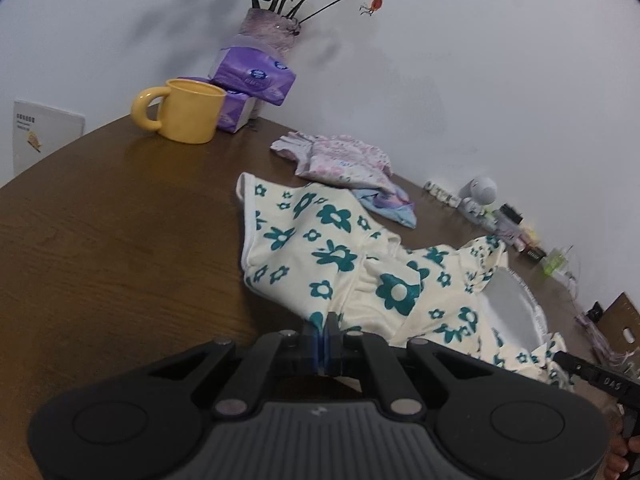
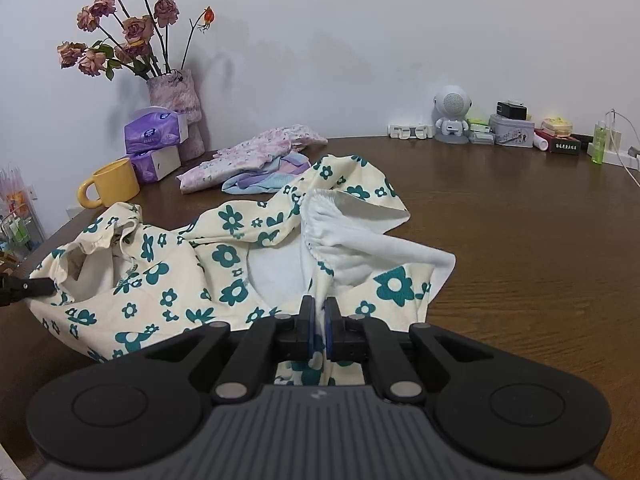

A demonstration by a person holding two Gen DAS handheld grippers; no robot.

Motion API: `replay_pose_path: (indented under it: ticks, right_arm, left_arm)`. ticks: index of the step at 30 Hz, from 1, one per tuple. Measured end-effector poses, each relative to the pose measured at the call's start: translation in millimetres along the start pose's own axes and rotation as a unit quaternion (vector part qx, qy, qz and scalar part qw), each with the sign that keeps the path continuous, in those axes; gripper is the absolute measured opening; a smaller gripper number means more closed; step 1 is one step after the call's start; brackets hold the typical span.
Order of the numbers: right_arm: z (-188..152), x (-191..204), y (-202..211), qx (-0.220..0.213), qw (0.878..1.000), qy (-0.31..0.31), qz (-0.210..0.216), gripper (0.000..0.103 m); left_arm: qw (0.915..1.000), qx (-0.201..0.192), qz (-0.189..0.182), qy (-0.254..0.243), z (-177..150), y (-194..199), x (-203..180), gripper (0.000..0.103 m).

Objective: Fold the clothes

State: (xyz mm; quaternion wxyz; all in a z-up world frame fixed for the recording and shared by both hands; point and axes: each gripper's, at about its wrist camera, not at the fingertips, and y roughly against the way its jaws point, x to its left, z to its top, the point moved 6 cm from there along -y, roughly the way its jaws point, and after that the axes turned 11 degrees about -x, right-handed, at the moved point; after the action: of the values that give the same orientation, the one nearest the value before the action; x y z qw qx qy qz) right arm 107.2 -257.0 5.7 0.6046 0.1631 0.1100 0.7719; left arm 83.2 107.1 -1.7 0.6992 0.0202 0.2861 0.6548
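A cream garment with teal flowers (image 2: 224,256) lies crumpled on the brown table (image 2: 520,240), its white inside showing at an elastic edge. My right gripper (image 2: 319,314) is shut on a fold of that garment near its front edge. My left gripper (image 1: 325,322) is shut on another edge of the same garment (image 1: 332,256). In the right wrist view the left gripper's fingers (image 2: 36,288) pinch the cloth at the far left. In the left wrist view the right gripper's fingers (image 1: 576,366) show at the lower right, at the cloth.
A pink floral garment (image 2: 256,152) and a blue-purple one (image 2: 268,178) lie behind the cream one. A yellow mug (image 2: 112,188), purple tissue packs (image 2: 154,132) and a vase of dried roses (image 2: 176,96) stand at the back left. A white robot figure (image 2: 452,118) and small boxes line the back right.
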Motion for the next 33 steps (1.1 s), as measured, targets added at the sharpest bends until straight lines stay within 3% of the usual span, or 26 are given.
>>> replay_pose_path:
  ticks: [3, 4, 7, 8, 11, 15, 21, 25, 29, 31, 33]
  right_arm:
    - [-3, 0, 2, 0.006, 1.0, -0.002, -0.006, 0.006]
    - [-3, -1, 4, 0.007, 1.0, -0.004, -0.007, 0.008]
    - [-2, -2, 15, 0.005, 1.0, -0.009, -0.016, 0.028]
    - [-1, -1, 19, 0.002, 1.0, -0.007, -0.021, 0.037]
    - [2, 2, 30, -0.006, 1.0, 0.002, -0.024, 0.042]
    - [8, 13, 28, 0.0, 1.0, 0.018, -0.012, 0.047]
    - [22, 24, 3, 0.011, 0.998, 0.064, -0.013, 0.049]
    - [17, 26, -10, 0.031, 0.997, 0.071, -0.007, 0.052]
    - [10, 24, -18, 0.044, 0.996, 0.077, -0.01, 0.053]
    - [9, 23, -22, 0.046, 0.995, 0.082, -0.015, 0.053]
    - [7, 22, -26, 0.05, 0.995, 0.085, -0.02, 0.053]
  left_arm:
    - [0.9997, 0.005, 0.02, -0.015, -4, 5, -4, 0.01]
    - [0.9994, 0.003, 0.025, -0.021, -3, 8, -5, 0.018]
    - [0.9982, -0.015, 0.042, -0.041, 4, 22, -11, 0.052]
    - [0.997, -0.026, 0.044, -0.058, 8, 26, -16, 0.055]
    - [0.9913, -0.049, 0.043, -0.114, 18, 33, -34, 0.066]
    - [0.9786, -0.042, 0.022, -0.2, 24, 18, -67, 0.068]
    - [0.9631, -0.018, 0.006, -0.268, 26, -22, -99, 0.07]
    - [0.9487, -0.003, 0.042, -0.313, 23, -46, -100, 0.07]
    - [0.9258, 0.019, 0.063, -0.372, 11, -61, -100, 0.07]
    - [0.9226, 0.029, 0.057, -0.38, 6, -65, -99, 0.07]
    - [0.9273, 0.036, 0.051, -0.369, 5, -68, -96, 0.07]
